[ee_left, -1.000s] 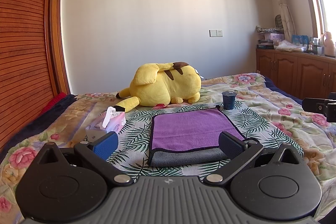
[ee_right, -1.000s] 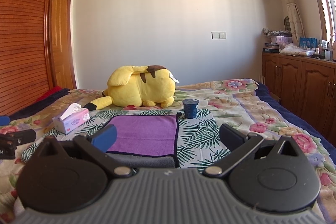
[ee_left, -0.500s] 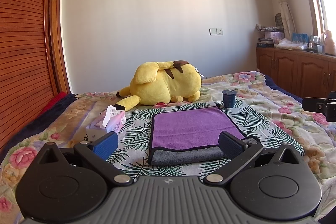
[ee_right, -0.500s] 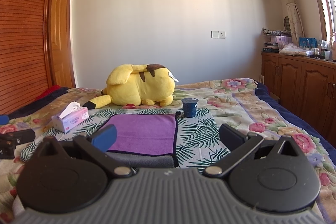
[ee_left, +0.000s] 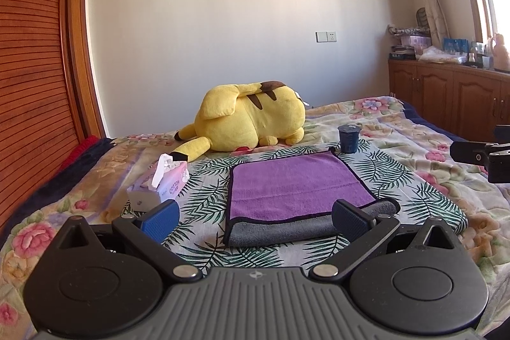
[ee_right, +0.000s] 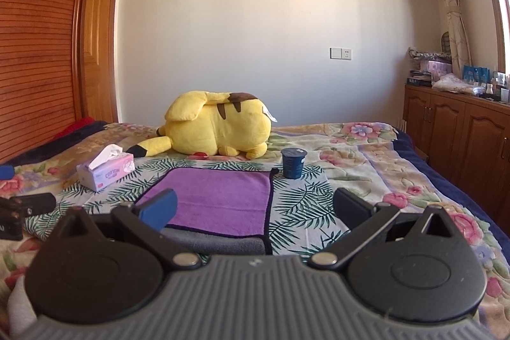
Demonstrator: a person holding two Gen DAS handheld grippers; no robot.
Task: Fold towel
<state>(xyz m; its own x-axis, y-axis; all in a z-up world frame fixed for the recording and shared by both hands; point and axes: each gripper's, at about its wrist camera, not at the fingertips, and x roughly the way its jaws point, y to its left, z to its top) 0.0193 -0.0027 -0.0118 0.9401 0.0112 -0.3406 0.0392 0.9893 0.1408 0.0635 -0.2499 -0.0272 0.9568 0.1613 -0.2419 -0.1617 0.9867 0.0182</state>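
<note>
The towel [ee_left: 296, 184] lies flat near the middle of the bed [ee_left: 414, 155], on a leaf-printed sheet [ee_left: 204, 196]; its purple upper face stops short of the near edge, where a strip of grey layer shows beneath a dark-piped hem. Bare leafy sheet rings it on the left, right and near sides. A dark blue cup [ee_left: 349, 138] stands upright just beside its far right corner, a pink tissue box [ee_left: 164, 184] sits off its left side, and a yellow plush toy [ee_left: 248, 123] lies beyond its far edge, apart from it. The left tongs [ee_left: 255, 217] hang with fingers wide apart over the towel's near hem, holding nothing; the right-hand pad covers the near right corner in the left wrist view. The right tongs [ee_right: 253, 207] are likewise spread and empty, sitting towards the towel's right side, and their body hides much of the grey near edge in the right wrist view. Each tool shows only as a cut-off black piece at the other view's border. The towel looks like soft short-pile cloth, the toy fuzzy and rounded, and the bed cover is a floral quilted fabric.
</note>
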